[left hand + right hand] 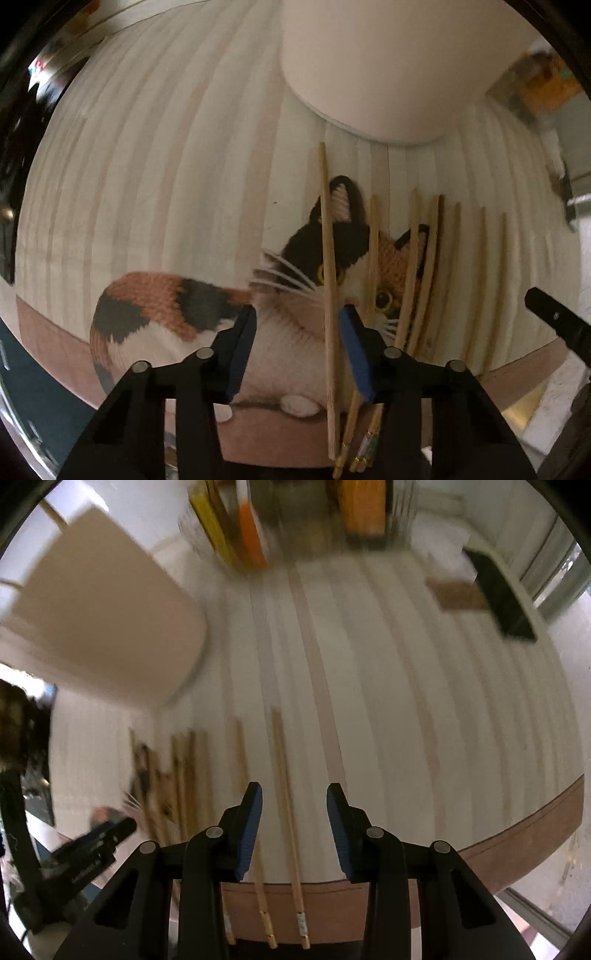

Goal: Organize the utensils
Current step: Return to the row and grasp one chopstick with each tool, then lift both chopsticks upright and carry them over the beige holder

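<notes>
In the left wrist view several wooden chopsticks (424, 266) lie side by side across a knitted calico cat mat (295, 332). My left gripper (298, 312) points down over the mat. Its jaws stand apart, and one long chopstick (328, 280) runs between them close to the right pad without being pressed. In the right wrist view my right gripper (294, 788) is open over two more chopsticks; one chopstick (284, 794) lies between the jaws, the other chopstick (243, 760) runs under the left finger. A white container (369, 66) stands behind the chopsticks.
The white container (103, 620) is at the left in the right wrist view, with my left gripper (107, 838) below it. A black object (498, 598) and a cardboard piece (458, 594) lie far right. Orange and yellow items (251, 528) stand behind. The table's brown edge (517, 830) is near.
</notes>
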A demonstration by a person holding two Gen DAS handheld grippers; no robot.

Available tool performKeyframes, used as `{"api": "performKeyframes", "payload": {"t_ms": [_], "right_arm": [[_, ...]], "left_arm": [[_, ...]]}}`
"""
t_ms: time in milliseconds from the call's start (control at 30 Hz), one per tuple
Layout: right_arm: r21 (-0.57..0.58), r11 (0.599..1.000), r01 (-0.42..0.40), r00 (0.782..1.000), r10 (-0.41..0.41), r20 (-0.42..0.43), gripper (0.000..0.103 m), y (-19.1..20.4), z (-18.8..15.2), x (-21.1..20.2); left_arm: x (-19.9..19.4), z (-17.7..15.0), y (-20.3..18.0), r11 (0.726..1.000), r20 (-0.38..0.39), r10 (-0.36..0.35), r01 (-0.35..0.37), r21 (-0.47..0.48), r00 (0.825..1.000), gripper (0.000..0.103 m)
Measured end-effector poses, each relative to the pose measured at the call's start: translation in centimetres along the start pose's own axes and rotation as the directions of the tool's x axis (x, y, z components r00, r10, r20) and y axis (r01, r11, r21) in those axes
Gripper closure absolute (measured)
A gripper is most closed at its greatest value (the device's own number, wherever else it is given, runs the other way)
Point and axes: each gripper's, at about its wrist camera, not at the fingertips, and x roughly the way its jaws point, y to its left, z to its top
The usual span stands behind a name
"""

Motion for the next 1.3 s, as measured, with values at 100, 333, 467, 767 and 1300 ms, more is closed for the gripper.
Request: {"api": "performKeyframes", "payload": {"t_ms": [100,333,467,767,1300], "right_arm": [[-0.002,1.0,0.017,0.998,-0.017,-0.054,0.065,0.1,-0.9,2.1],[-0.092,0.991,0.098,0.991,-0.106,-0.079,0.074,1.2,-2.0,4.6],[-0.141,0.976,0.165,0.981,-0.177,-0.08,0.096,1.4,-3.1,4.8],[-0.163,0.975,0.151,0.974,-0.175,-0.145,0.095,0.9,-4.2,4.9],[-0.15,0.972,0.18,0.96,-0.207,-0.187,0.094,1.9,0.5,6.4]], "left_arm": [[0.2,-0.1,-0.7,0.998,0.026,0.039,-0.04,0.045,0.999,0.087],[0.4,-1.2,-0.3,0.991,0.038,0.099,-0.102,0.088,0.994,0.098],[0.4,-2.2,1.0,0.993,0.032,0.091,-0.093,0.077,0.995,0.098],[-0.1,0.0,4.2,0.997,0.013,0.049,-0.05,0.064,0.999,0.097],[0.0,3.1,4.9,0.997,0.009,0.045,-0.046,0.065,0.999,0.095]]}}
